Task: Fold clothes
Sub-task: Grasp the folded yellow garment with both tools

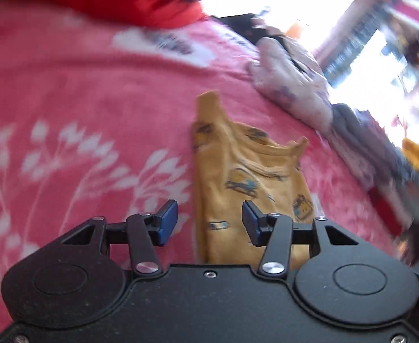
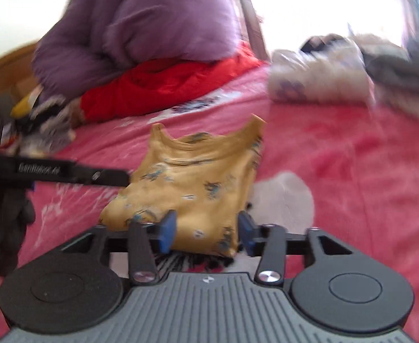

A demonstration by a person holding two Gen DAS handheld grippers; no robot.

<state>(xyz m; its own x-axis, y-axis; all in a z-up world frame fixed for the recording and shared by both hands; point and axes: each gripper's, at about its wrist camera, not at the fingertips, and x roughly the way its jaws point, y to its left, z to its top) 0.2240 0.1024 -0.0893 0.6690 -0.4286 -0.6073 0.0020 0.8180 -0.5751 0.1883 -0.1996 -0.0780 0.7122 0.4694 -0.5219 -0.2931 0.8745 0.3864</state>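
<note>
A small yellow top (image 1: 246,177) with little vehicle prints lies folded lengthwise on the pink floral bedspread (image 1: 81,100). My left gripper (image 1: 209,223) hovers over its near end, jaws open, and the cloth's left edge runs under the gap without touching the blue pads (image 1: 168,223). In the right wrist view the same yellow top (image 2: 198,177) lies with its neckline at the far end. My right gripper (image 2: 206,233) stands open at its near hem, cloth showing between the pads but not pinched. The left gripper's black finger (image 2: 95,175) reaches the top's left edge.
A purple quilt (image 2: 152,20) and a red blanket (image 2: 166,83) are piled at the head of the bed. Pale and grey clothes (image 2: 323,68) lie heaped at the right, more clothes (image 2: 43,125) at the left. A black-gloved hand (image 2: 6,223) holds the left gripper.
</note>
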